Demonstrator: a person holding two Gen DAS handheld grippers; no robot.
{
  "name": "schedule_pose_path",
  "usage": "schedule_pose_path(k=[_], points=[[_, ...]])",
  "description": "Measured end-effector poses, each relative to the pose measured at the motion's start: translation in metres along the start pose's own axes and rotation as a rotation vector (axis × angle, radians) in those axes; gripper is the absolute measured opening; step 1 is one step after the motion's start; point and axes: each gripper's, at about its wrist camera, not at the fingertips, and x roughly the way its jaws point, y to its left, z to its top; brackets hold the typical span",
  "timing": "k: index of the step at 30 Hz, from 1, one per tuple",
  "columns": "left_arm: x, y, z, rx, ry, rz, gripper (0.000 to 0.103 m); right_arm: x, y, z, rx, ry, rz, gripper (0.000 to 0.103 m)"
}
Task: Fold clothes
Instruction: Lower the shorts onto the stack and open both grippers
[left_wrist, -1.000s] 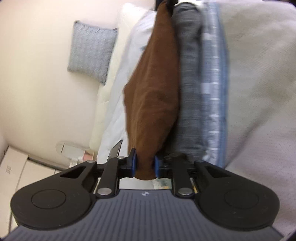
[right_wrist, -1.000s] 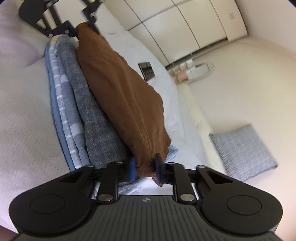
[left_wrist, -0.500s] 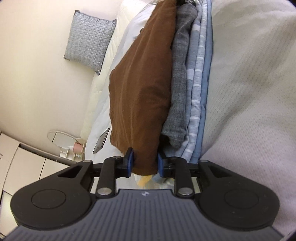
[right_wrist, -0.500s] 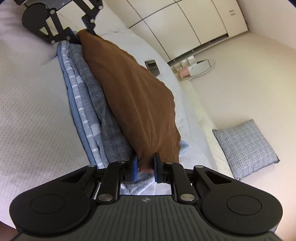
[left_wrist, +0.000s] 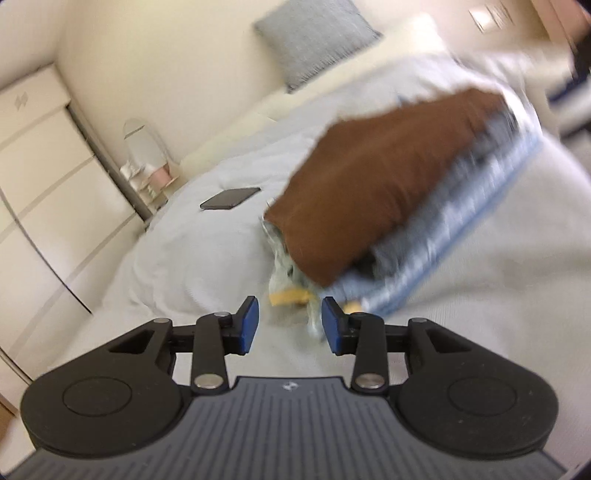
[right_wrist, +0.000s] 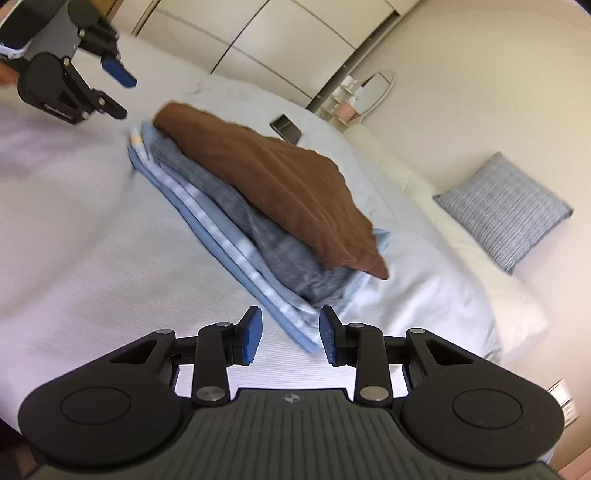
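With both your left gripper (left_wrist: 289, 325) and right gripper (right_wrist: 290, 335) spread and empty, check the brown garment (right_wrist: 273, 184) lies squarely atop the folded pile (right_wrist: 236, 236), far corner included

A phone (left_wrist: 230, 198) lies on the bed (left_wrist: 192, 251), cushion (right_wrist: 504, 210) beyond

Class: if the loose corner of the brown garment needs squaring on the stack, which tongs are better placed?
Probably the right tongs: open, just in front of the brown garment's overhanging corner. The left tongs hang above the far end.
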Motion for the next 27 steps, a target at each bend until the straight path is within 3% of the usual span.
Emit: schedule_pose_path(k=[3,7,10,15,23,25,26,27], points=[[0.005,0.007,0.015,-0.072,-0.023,-0.018,0.035,0.003,-0.013,0.015,0.091,-0.011,0.032,0.031],[0.015,0.008,0.026,-0.097,-0.042,-0.037,0.035,0.011,-0.039,0.041,0.225,-0.060,0.041,0.030],[0.042,-0.006,0.020,-0.075,0.010,-0.070,0.035,0.024,-0.055,0.056,0.292,-0.095,0.036,0.030],[0.060,-0.014,0.004,-0.059,0.033,-0.105,0.034,0.070,-0.060,0.035,0.373,0.001,0.090,0.030],[0.042,-0.005,0.003,-0.124,0.050,-0.102,0.034,0.065,-0.058,0.028,0.387,0.007,0.088,0.032],[0.031,0.000,0.003,-0.167,0.057,-0.089,0.044,0.059,-0.060,0.031,0.396,0.015,0.083,0.036],[0.023,0.003,0.002,-0.211,0.057,-0.085,0.054,0.054,-0.060,0.032,0.406,0.015,0.077,0.039],[0.016,0.007,0.000,-0.261,0.056,-0.088,0.061,0.048,-0.059,0.032,0.419,0.014,0.067,0.048]])
